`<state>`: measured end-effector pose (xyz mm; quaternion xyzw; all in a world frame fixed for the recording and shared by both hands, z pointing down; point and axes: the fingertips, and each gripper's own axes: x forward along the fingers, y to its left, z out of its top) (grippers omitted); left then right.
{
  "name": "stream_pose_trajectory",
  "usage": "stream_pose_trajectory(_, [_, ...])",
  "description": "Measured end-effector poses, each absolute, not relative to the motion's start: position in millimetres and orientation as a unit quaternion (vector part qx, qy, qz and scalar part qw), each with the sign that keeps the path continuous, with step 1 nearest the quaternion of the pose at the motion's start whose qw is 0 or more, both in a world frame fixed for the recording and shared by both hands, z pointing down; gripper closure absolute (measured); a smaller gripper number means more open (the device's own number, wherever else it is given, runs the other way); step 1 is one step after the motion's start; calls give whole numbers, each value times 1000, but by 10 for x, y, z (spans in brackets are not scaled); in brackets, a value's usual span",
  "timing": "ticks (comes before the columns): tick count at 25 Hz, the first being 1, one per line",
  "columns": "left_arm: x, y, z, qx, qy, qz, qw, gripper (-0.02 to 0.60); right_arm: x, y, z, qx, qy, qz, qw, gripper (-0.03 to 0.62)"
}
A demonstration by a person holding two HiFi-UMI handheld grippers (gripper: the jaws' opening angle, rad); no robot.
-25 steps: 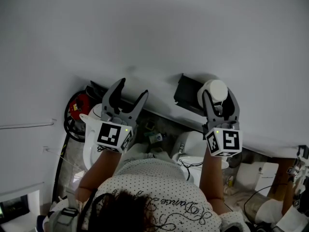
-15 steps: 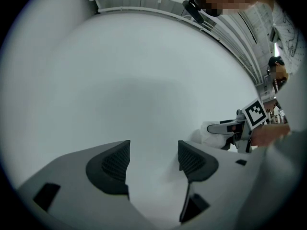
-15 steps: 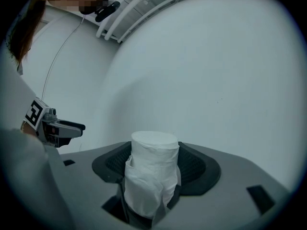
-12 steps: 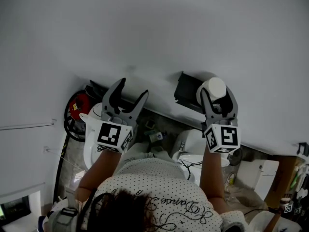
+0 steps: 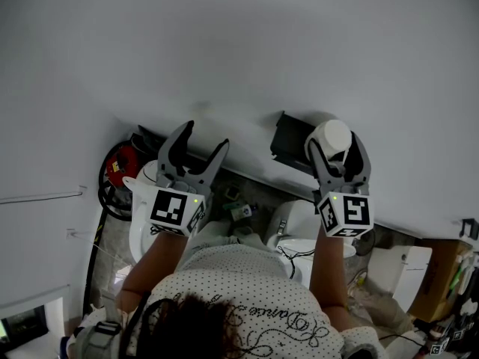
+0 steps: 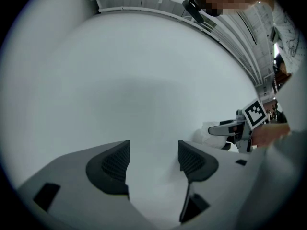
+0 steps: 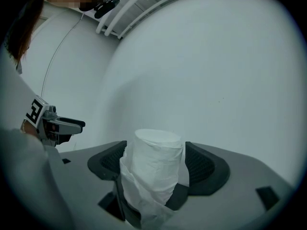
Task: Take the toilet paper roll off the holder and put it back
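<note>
Head view: at centre right the right gripper (image 5: 336, 149) stands at the black holder (image 5: 287, 143), the toilet paper roll (image 5: 334, 136) between its jaws, which have just been opening; I judge this the release.

Left gripper view: the left gripper (image 6: 153, 161) is spread wide and empty.

Right gripper view: a gap shows beside the roll (image 7: 156, 166), so the next move is to withdraw straight back. How the roll sits on the holder is hidden.

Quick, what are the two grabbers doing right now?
Left gripper: open, empty.
Right gripper: open, fingers just opening, toilet paper roll between them.
</note>
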<state>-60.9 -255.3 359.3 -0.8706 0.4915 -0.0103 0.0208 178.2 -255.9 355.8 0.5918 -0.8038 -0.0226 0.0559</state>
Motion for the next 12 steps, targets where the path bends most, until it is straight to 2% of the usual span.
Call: stream_pose_trajectory(12, [-563, -2516, 3530, -875, 483, 1, 27, 282, 1782, -2394, 3190, 586, -808, -55, 24, 198])
